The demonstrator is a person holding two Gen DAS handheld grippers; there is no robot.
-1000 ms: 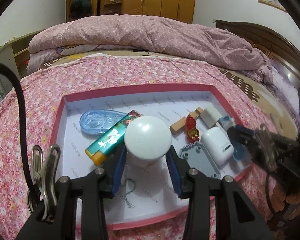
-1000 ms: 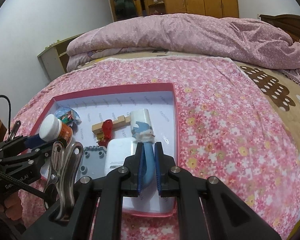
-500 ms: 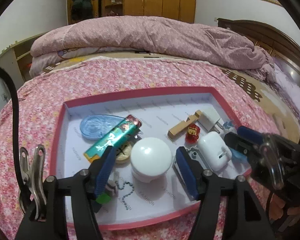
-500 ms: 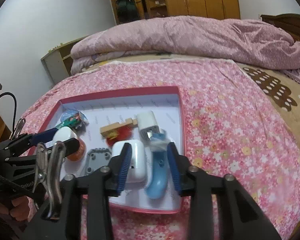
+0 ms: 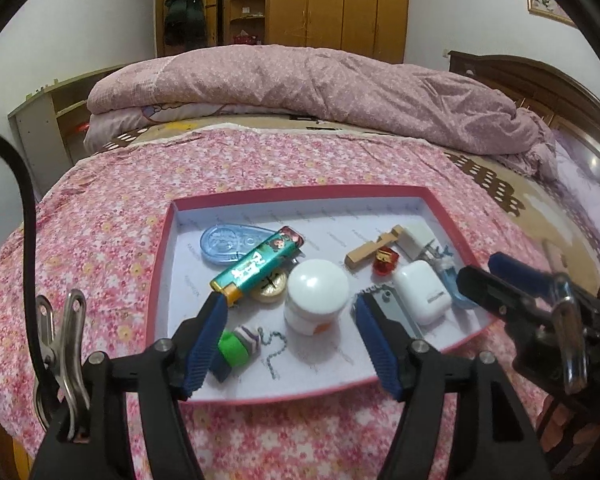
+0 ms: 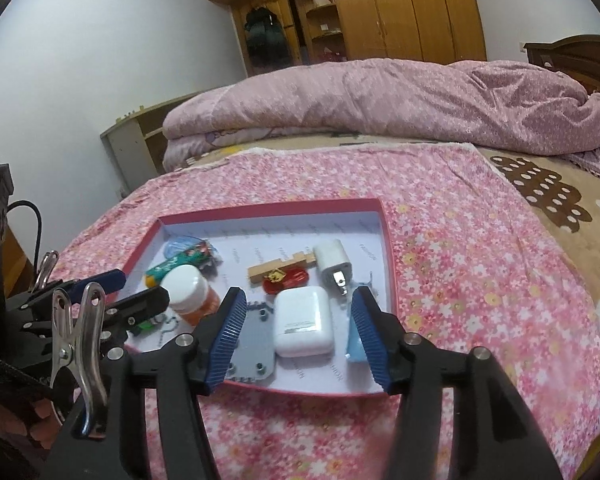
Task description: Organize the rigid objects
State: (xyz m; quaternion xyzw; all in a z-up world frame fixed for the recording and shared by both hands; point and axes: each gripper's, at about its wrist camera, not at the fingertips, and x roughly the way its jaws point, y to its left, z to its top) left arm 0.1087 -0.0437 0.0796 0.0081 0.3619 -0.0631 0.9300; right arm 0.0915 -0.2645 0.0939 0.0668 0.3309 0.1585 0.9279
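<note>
Both Grippers Empty Over a Filled Tray

Both grippers hover at the near edge of the pink-rimmed tray [image 5: 172, 236] on the bed, jaws spread wide and holding nothing. My reading is that a placing step is done and the next pick, or a retreat, is due.

The left gripper [image 5: 290, 336] frames the white-capped bottle [image 5: 316, 296], which stands upright in the tray just beyond the jaws, touching neither. Left of it lie a green lighter [image 5: 256, 266], a coin [image 5: 270, 290] and a blue tape dispenser [image 5: 230, 244]; a small green spool [image 5: 236, 346] sits by the left jaw.

The right gripper [image 6: 298, 340] brackets the white earbud case [image 6: 302, 326]. A grey plate [image 6: 254, 346] lies against its left jaw, and a light blue piece [image 6: 356, 344] is partly hidden behind its right jaw. Farther back lie a white charger [image 6: 334, 266], a wooden piece [image 6: 280, 266] and a red trinket [image 6: 286, 280].

Any next move likely calls for lifting clear without nudging these close neighbours.
</note>
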